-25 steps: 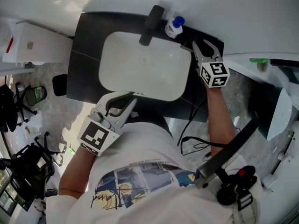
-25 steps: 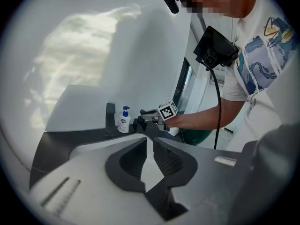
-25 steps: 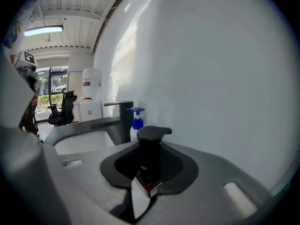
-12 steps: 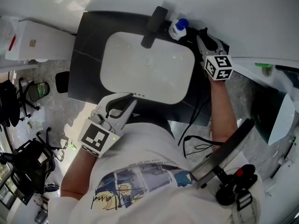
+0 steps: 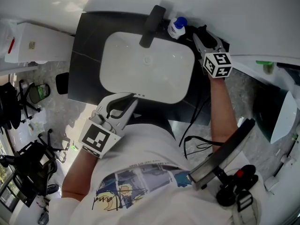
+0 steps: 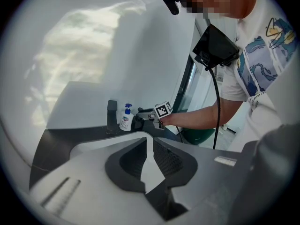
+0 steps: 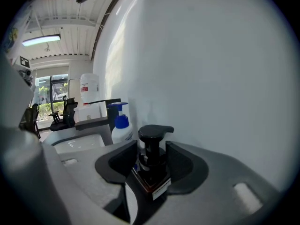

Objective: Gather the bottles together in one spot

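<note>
While the right gripper (image 5: pixel 200 35) lets its jaws spread, the dark bottle (image 7: pixel 151 161) stands upright between them at the counter's (image 5: pixel 86 46) back right corner. It is just beside the white bottle (image 5: pixel 176 27), which sits on the back edge next to the faucet (image 5: pixel 151 22). We see slim gaps either side of the dark bottle, so the pads look clear of it. The left gripper (image 5: pixel 127 104) hangs at the front edge, jaws together, nothing in them. We reckon the dark bottle is stiff and smooth, a squarish body under a tall pump, so likely top-heavy and quick to tip. The flat sides low on the body are the place to take it, not the pump head, which might sink or turn. The white one looks light, thin plastic that may give under a squeeze. The dark bottle's base is hidden behind the jaws, and from overhead it melts into the dark counter. How full either bottle is, we cannot tell.
</note>
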`<state>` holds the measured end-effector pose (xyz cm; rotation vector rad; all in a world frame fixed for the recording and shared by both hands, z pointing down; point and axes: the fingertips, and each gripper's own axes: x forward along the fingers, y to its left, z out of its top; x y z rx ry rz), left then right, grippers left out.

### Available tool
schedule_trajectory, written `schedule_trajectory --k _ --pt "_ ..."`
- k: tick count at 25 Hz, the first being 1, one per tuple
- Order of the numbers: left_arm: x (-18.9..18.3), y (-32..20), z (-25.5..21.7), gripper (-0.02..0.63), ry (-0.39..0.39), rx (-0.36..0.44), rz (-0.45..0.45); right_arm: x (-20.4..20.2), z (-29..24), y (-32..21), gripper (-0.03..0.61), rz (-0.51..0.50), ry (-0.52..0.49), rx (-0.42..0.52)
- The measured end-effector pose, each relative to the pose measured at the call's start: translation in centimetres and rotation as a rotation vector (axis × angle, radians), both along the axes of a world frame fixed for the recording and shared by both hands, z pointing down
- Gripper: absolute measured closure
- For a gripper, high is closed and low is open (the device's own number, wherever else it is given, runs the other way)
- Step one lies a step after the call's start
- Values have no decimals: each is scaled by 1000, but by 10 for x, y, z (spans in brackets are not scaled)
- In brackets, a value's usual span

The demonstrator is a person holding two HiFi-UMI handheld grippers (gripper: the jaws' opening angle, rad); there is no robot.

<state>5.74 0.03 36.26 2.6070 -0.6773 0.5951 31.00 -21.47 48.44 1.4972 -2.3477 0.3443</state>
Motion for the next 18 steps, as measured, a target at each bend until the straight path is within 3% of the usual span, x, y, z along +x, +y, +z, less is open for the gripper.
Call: schedule_trajectory --k 2,7,10,16,18 --pt "2 0 0 566 2 -4 2 2 2 0 373 3 -3 -13" --pt "-1 4 3 566 1 15 3 9 7 13 346 39 12 -35" --pt "-14 16 3 566 -4 52 26 4 2 38 345 68 33 -42" --pt "1 22 0 566 62 35 73 7 5 91 345 126 68 -70" --pt "-5 32 -8 566 62 51 108 -3 -5 117 381 136 89 -71"
